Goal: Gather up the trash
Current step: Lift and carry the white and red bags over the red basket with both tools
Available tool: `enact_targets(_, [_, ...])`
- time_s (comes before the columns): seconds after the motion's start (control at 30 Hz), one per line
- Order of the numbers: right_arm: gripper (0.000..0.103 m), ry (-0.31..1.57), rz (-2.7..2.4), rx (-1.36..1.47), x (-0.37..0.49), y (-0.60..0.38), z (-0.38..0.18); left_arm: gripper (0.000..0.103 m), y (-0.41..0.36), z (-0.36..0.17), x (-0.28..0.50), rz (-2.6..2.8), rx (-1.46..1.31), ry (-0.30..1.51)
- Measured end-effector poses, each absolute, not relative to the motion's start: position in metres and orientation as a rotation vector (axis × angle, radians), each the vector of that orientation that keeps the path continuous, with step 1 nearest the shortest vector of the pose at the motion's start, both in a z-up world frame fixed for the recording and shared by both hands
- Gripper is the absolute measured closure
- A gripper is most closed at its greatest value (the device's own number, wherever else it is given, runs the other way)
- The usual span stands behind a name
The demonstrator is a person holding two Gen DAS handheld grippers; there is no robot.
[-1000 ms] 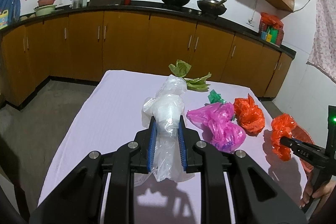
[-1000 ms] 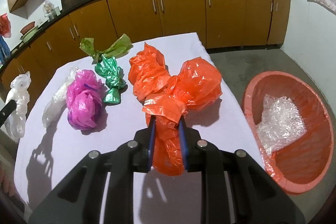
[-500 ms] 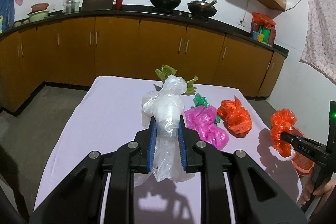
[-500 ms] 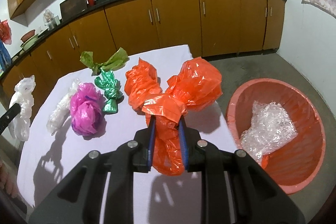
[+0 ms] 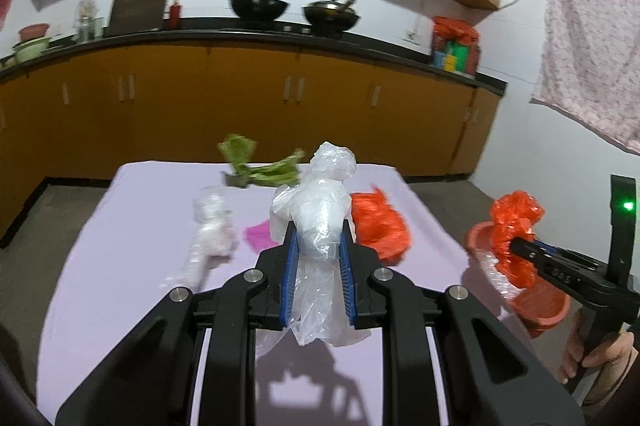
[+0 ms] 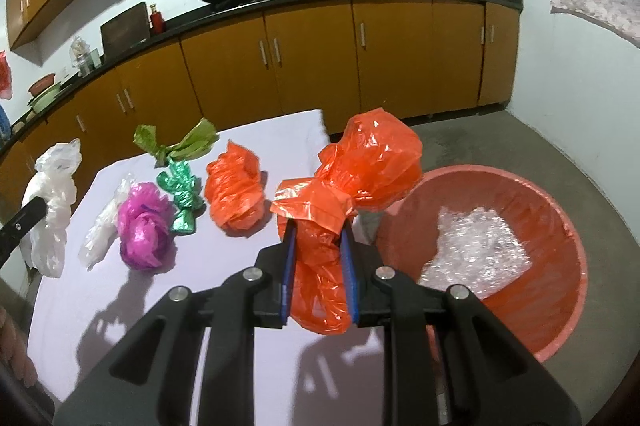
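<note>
Trash is in both grips: the right gripper (image 6: 318, 266), low centre of its view, has its jaws closed on a crumpled orange plastic bag (image 6: 360, 170) held beside the round red plastic basin (image 6: 560, 226) at the right, while the left gripper (image 5: 319, 272) pinches a clear white plastic bag (image 5: 316, 210) above the lilac-covered table (image 5: 120, 246). Released here, the light orange bag could, I judge, catch the basin's near rim and slide to the floor. Pink, green and orange bags wait centre-left.
</note>
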State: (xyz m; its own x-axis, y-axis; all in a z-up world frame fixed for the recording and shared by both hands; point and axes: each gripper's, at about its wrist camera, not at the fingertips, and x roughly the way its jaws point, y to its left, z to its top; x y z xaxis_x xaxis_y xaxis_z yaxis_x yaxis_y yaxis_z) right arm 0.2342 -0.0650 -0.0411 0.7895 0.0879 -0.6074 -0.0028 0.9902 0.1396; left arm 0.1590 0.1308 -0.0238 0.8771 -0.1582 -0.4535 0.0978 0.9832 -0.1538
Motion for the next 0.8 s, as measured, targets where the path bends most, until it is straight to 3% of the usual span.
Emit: enact_targets(0.8, [0.082,0.597,-0.162,0.168,0.205,-0.175,-0.029,0.083,-0.007,-0.013,0.193,-0.461,-0.091,0.488])
